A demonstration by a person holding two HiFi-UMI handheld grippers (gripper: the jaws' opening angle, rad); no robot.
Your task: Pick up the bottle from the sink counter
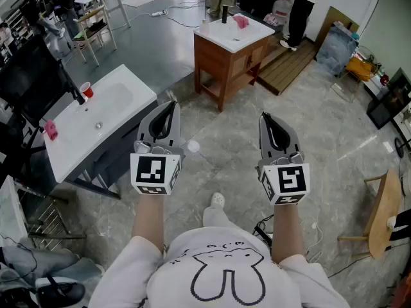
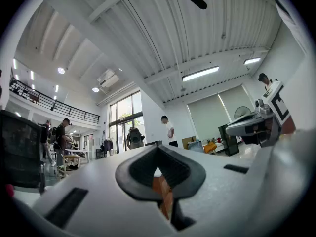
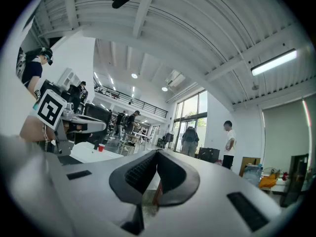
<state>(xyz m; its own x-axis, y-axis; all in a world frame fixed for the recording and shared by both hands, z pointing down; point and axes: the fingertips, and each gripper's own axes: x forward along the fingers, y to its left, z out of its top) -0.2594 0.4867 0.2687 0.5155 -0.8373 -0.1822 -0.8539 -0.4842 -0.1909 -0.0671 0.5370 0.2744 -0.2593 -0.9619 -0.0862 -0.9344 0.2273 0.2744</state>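
A wooden sink counter (image 1: 226, 55) with a white top stands far ahead across the floor. On its left edge is a small pale bottle (image 1: 204, 25), next to a black faucet (image 1: 225, 13) and a pink object (image 1: 241, 21). My left gripper (image 1: 168, 105) and right gripper (image 1: 266, 117) are held side by side at waist height, pointing forward, far short of that counter. Both are shut with nothing between the jaws. In the left gripper view the left gripper (image 2: 158, 150) aims upward at the ceiling, and so does the right gripper (image 3: 157, 155) in the right gripper view.
A second white sink counter (image 1: 109, 117) stands close on the left with a red cup (image 1: 87, 90) and a pink object (image 1: 50, 130). A wooden chair (image 1: 384, 213) is at the right. People stand at the far end. Polished floor lies between me and the wooden counter.
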